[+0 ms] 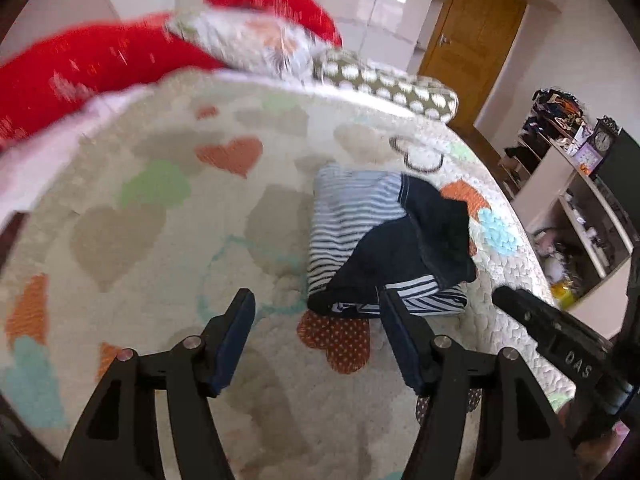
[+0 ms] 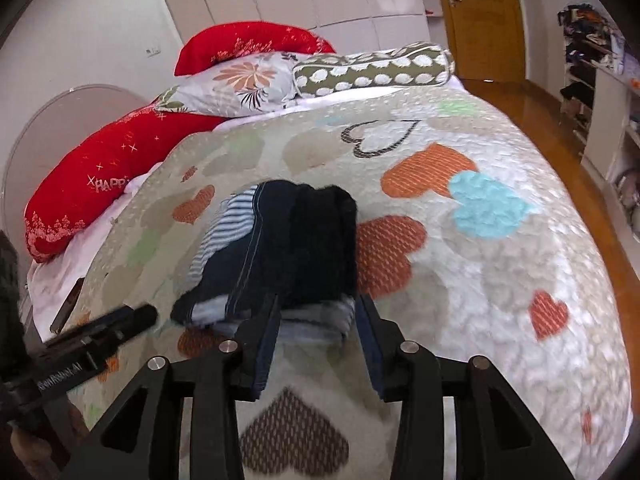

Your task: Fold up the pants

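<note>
The pants, dark navy with blue-and-white striped parts, lie folded in a compact bundle on the heart-patterned bedspread. They also show in the right wrist view. My left gripper is open and empty, just short of the bundle's near left corner. My right gripper is open, its fingertips on either side of the bundle's near edge, not closed on it. The right gripper's body shows at the right of the left wrist view.
Red pillows, a floral pillow and a dotted bolster lie at the head of the bed. The bed's right edge drops to a wooden floor. Shelves with clutter stand at the right.
</note>
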Available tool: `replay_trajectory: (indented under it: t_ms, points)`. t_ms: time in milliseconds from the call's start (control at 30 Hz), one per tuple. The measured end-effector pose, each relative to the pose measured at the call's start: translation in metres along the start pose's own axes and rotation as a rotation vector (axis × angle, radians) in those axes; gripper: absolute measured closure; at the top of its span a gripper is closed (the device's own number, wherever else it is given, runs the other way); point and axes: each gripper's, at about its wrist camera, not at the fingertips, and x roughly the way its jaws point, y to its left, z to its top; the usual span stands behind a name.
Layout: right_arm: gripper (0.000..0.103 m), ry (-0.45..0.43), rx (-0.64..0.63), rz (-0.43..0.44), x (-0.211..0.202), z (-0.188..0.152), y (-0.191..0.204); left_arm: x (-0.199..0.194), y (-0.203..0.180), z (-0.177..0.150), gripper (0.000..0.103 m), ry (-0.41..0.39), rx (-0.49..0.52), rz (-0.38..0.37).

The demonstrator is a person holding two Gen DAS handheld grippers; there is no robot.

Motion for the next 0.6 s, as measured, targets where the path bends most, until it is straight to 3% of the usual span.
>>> replay_trajectory:
  t_ms: [67, 233, 367, 467, 600]
  points:
    - [0.053, -0.012, 0.014, -0.007, -0.012, -0.010, -0.002, -0.018, -0.005, -0.004, 0.033, -0.060, 0.016, 0.039]
    - [0.050, -0.017, 0.067, -0.019, -0.036, -0.033, -0.007, -0.077, -0.011, -0.017, 0.012, -0.250, 0.007, 0.138]
    - [0.041, -0.030, 0.091, -0.012, -0.056, -0.049, -0.006, -0.126, -0.023, -0.027, 0.000, -0.447, 0.052, 0.232]
    - [0.037, -0.048, 0.087, -0.018, -0.067, -0.056, -0.001, -0.162, -0.041, -0.031, 0.000, -0.599, 0.127, 0.276]
    - [0.035, -0.071, 0.054, -0.037, -0.077, -0.061, 0.008, -0.182, -0.057, -0.035, 0.000, -0.640, 0.185, 0.319]
